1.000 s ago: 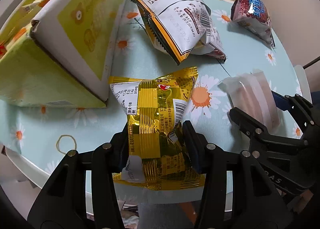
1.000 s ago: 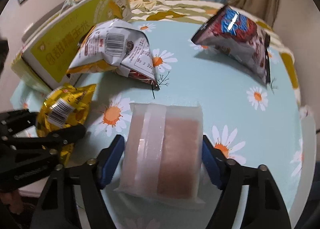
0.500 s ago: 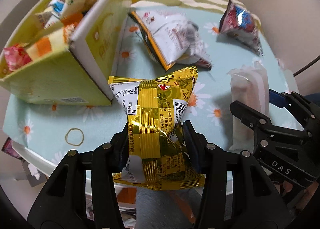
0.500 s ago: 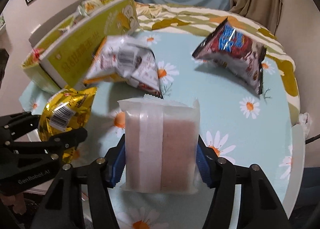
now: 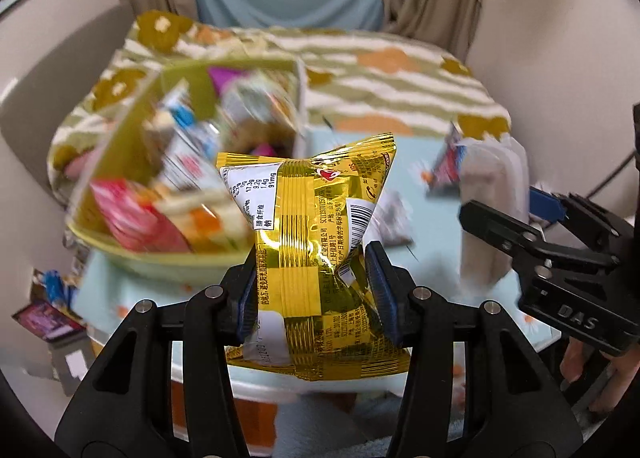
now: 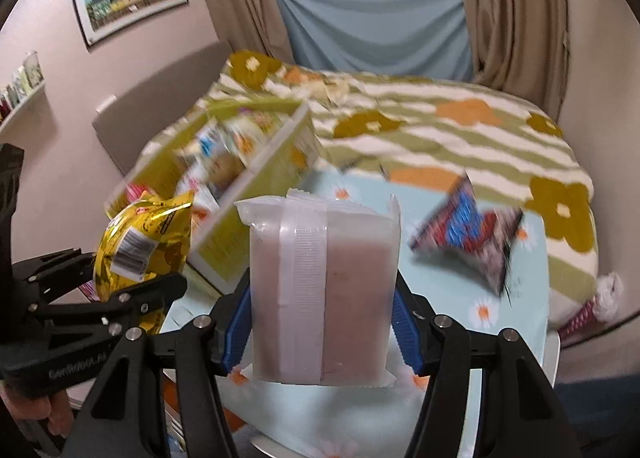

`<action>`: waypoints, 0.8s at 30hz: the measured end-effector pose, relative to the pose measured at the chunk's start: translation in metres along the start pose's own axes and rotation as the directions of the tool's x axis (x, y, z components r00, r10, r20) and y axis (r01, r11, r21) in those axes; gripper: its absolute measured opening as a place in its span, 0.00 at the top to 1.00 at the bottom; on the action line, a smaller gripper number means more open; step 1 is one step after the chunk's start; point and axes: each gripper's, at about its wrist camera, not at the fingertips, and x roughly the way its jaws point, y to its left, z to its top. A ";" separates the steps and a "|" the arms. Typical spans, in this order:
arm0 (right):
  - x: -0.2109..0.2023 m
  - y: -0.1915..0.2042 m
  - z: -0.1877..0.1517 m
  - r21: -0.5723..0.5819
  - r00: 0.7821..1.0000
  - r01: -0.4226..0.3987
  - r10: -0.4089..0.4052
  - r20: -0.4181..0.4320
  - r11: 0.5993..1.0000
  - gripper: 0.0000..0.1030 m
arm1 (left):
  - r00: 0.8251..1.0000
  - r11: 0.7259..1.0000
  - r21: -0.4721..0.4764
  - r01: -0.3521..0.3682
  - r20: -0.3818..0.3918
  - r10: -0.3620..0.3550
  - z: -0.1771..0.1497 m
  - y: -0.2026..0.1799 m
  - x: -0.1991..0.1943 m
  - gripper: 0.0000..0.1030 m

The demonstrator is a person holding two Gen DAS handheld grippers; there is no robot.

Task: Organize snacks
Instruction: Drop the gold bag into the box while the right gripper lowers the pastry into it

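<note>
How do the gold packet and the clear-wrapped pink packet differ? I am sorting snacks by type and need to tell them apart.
The gold foil packet is shiny, opaque and printed with text and a barcode; the clear-wrapped pink packet is see-through and plain, with a white seam strip. The gold one is crumpled and pinched at the waist; the pink one is a flat-sided block. The left tongs hold the gold one, the right tongs the pink. Both are upright, off the table.

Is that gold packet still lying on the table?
No, the gold packet is pinched in the left tool and hangs above the table.
</note>
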 end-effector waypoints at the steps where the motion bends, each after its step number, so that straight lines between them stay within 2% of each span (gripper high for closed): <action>1: -0.001 0.003 0.007 0.000 1.000 -0.010 0.010 0.010 1.000 0.45 | 1.000 1.000 -0.004 -0.006 0.012 0.006 0.007 0.008 -0.002 0.54; 5: 0.002 0.029 0.042 0.000 0.997 -0.058 0.058 0.048 0.998 0.45 | 0.998 0.999 -0.028 -0.029 0.047 0.030 0.044 0.049 -0.004 0.54; 11: 0.026 0.074 0.093 -0.024 0.992 -0.093 0.094 0.080 0.995 0.45 | 0.998 0.998 -0.046 -0.048 0.038 0.050 0.087 0.118 0.019 0.53; 17: 0.067 0.113 0.124 -0.013 0.993 -0.099 0.099 0.057 0.995 0.45 | 0.999 0.999 -0.046 -0.026 -0.032 0.025 0.108 0.174 0.066 0.53; 21: 0.090 0.130 0.135 0.015 0.995 -0.092 0.091 0.029 0.996 0.45 | 0.996 1.000 -0.025 -0.001 -0.094 -0.002 0.110 0.194 0.099 0.52; 22: 0.096 0.134 0.137 0.023 0.996 -0.090 0.090 0.021 0.996 0.45 | 0.994 1.000 -0.021 0.009 -0.106 -0.011 0.108 0.196 0.106 0.45; 23: 0.100 0.137 0.138 0.024 0.996 -0.086 0.085 0.015 0.996 0.45 | 0.993 1.000 -0.016 0.018 -0.116 -0.019 0.106 0.197 0.111 0.27; 24: 0.103 0.139 0.138 0.023 0.997 -0.080 0.080 0.011 0.997 0.45 | 0.993 1.000 -0.013 0.013 -0.115 -0.015 0.103 0.198 0.112 0.14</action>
